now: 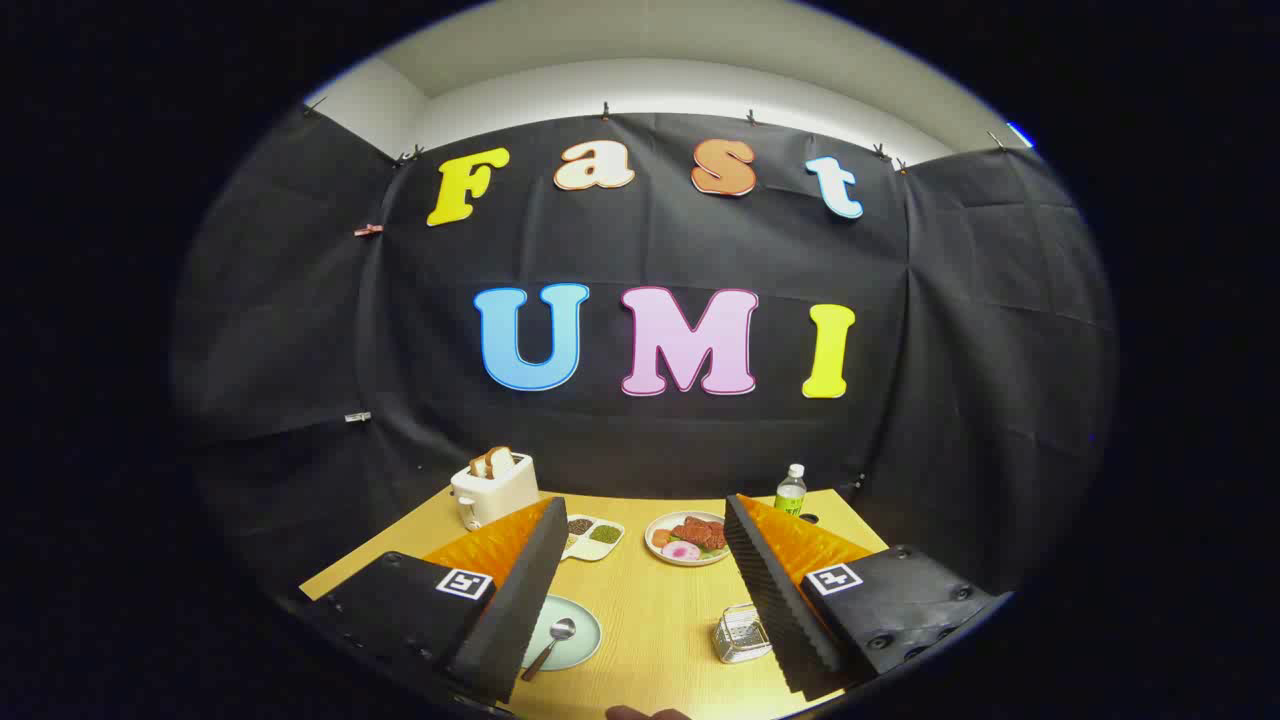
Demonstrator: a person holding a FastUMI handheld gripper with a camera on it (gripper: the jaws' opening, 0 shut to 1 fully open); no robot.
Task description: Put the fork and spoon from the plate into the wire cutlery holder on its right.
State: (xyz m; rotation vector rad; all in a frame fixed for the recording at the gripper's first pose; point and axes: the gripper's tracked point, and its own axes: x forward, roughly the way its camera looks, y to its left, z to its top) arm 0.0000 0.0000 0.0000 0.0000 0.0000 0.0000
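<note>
my jaws stand spread wide with nothing between them but bare wood, raised above the near part of the surface. the plate, pale green and round, lies on the surface by my left finger, which covers part of its near side. the spoon rests on the plate, bowl toward the far side and handle running back toward me, its end reaching out past the plate's rim. i cannot make out the fork; my left finger may hide it. the wire cutlery holder sits on the surface to the right of the plate, well apart from it and just beside the inner edge of my right finger, which covers its right side. i cannot tell what lies inside it. beyond my fingers, farther back, a white toaster with bread slices standing in its slots sits at the far left, a divided tray with dark and green fillings lies next to it, a white dish of food lies further right, and a small bottle with a white cap stands at the far right near the cloth wall.
</note>
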